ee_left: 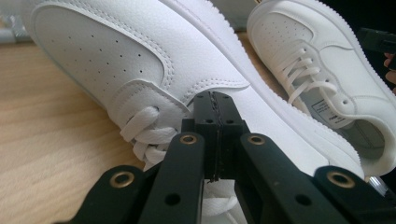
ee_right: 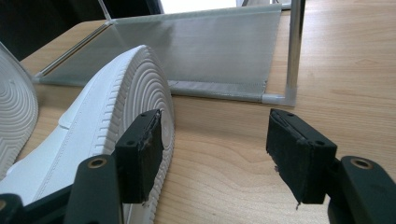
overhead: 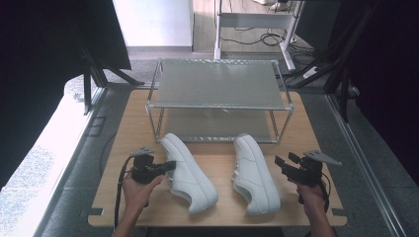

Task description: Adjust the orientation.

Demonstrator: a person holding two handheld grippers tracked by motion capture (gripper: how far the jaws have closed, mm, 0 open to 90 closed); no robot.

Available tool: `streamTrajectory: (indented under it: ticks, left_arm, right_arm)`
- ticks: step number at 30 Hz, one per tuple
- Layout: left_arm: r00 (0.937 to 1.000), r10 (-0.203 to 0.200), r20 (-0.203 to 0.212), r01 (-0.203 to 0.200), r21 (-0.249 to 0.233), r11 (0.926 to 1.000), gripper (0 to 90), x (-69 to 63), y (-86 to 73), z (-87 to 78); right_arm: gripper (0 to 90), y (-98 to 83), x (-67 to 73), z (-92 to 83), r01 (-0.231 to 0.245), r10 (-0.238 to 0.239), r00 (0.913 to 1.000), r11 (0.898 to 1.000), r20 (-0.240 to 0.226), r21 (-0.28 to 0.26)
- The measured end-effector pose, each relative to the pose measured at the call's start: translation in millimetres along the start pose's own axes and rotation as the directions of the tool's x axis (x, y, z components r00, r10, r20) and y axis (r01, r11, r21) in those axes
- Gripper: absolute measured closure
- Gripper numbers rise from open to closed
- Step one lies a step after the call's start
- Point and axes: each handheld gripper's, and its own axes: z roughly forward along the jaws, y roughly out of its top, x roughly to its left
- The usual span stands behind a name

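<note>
Pressing its jaws together, the left tool [ee_left: 217, 140] sits against the laces of the left shoe [ee_left: 154, 60], gripping nothing I can make out. Beyond it lies the right shoe [overhead: 254, 173], just left of the wide-open, empty right tool [ee_right: 219, 154]. Farther off on the tabletop [overhead: 217, 158] stands a two-tier rack [overhead: 217, 84].

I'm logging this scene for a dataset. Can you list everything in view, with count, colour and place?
Sneakers: 2, white, lying on their sides at the table's front; left sneaker, right sneaker.
Shoe rack: 1, metal frame, two grey tiers, back of table.
Table: 1, light wood.
Desk frame: 1, white, floor behind.
Left gripper: black, shut, at the left sneaker's laces.
Right gripper: black, open, beside the right sneaker's sole.
</note>
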Motion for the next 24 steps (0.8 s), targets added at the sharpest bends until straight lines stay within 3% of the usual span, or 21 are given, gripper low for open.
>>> streamTrajectory:
  ticks: [5,8,11,13,17,18,19,24]
  left_arm:
    - [0.9998,0.008,0.018,-0.008,-0.001,1.0000,90.0,-5.7,12.9,9.5]
    - [0.9987,0.017,0.048,-0.017,-0.005,0.9998,90.0,-12.5,29.4,23.4]
    - [0.9983,0.030,0.050,-0.030,-0.006,0.9995,90.0,-18.9,38.8,36.1]
    - [0.9972,0.051,0.054,-0.052,0.013,0.9986,90.0,-26.6,53.0,59.8]
    - [0.9973,0.049,0.054,-0.053,0.063,0.9966,90.0,-33.8,65.3,98.3]
    - [0.9973,0.049,0.054,-0.053,0.063,0.9966,90.0,-33.8,65.3,98.3]
    - [0.9967,0.033,0.074,-0.039,0.079,0.9961,90.0,-35.6,67.8,110.6]
    - [0.9969,0.051,0.059,-0.056,0.090,0.9944,90.0,-40.8,71.6,112.8]
  right_arm:
    - [36.6,0.4,-2.2,-2.0,-0.008,0.008,1.0000,1.000,0.005,-0.004]
    - [36.6,0.4,-3.5,-2.4,-0.012,0.012,0.9999,1.000,0.010,-0.006]
    - [36.6,0.3,-4.6,-2.8,-0.014,0.014,0.9998,1.000,0.012,-0.004]
    - [36.7,0.0,-6.9,-4.0,-0.020,0.020,0.9996,1.000,0.019,-0.008]
    - [36.8,-0.4,-8.6,-5.0,-0.029,0.029,0.9993,1.000,0.022,-0.006]
    - [36.8,-0.6,-8.6,-5.1,-0.029,0.029,0.9993,1.000,0.021,-0.007]
    - [36.8,-0.6,-8.8,-5.5,-0.029,0.029,0.9994,1.000,0.019,-0.007]
    - [36.8,-0.2,-11.5,-7.9,-0.038,0.039,0.9990,0.999,0.023,-0.014]
